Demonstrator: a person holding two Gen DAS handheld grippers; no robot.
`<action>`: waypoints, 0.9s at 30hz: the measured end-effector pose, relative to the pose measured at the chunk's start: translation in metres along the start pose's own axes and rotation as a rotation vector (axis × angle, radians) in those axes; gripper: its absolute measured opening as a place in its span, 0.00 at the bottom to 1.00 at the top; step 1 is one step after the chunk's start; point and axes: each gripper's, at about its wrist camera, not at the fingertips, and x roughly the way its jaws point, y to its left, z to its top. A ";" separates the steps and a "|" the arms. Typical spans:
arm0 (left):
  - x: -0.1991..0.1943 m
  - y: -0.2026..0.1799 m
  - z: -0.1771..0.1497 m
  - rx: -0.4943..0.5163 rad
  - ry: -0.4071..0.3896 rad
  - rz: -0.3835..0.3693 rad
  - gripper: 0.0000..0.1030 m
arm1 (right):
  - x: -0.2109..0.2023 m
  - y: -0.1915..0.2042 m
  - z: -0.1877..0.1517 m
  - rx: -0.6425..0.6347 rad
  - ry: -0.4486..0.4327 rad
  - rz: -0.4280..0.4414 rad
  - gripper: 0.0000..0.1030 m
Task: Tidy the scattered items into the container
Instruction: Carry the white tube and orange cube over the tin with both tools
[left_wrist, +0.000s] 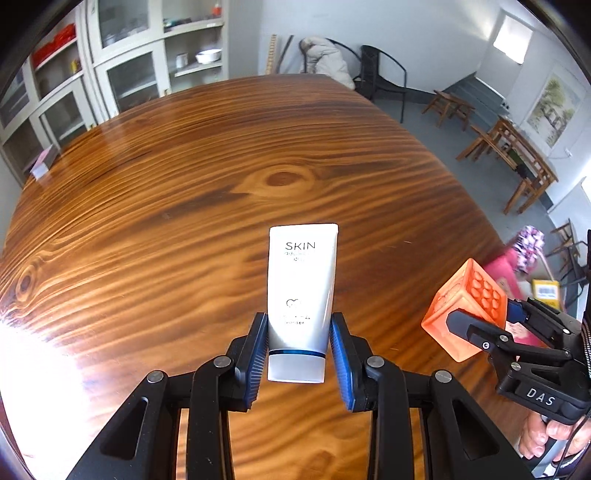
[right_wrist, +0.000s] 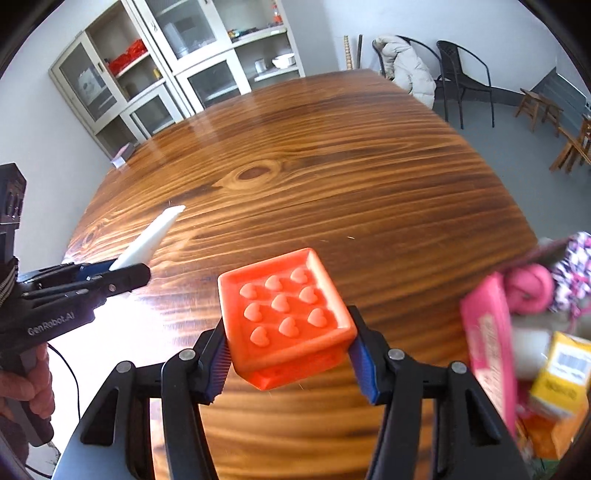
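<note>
My left gripper (left_wrist: 299, 343) pinches a white tube (left_wrist: 301, 288) near its cap, at lower centre of the frame above the table (left_wrist: 184, 184). My right gripper (right_wrist: 288, 354) clamps an orange heart-studded block (right_wrist: 284, 317); pink and yellow items (right_wrist: 517, 350) blur at right.
</note>
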 end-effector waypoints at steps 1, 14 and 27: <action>-0.002 -0.011 -0.001 0.011 -0.004 -0.009 0.34 | -0.007 -0.003 -0.002 0.002 -0.009 -0.001 0.58; -0.010 -0.145 0.005 0.175 -0.043 -0.135 0.34 | -0.096 -0.090 -0.033 0.098 -0.101 -0.096 0.59; -0.011 -0.193 -0.004 0.153 -0.064 -0.112 0.34 | -0.104 -0.139 -0.012 0.049 -0.181 -0.211 0.58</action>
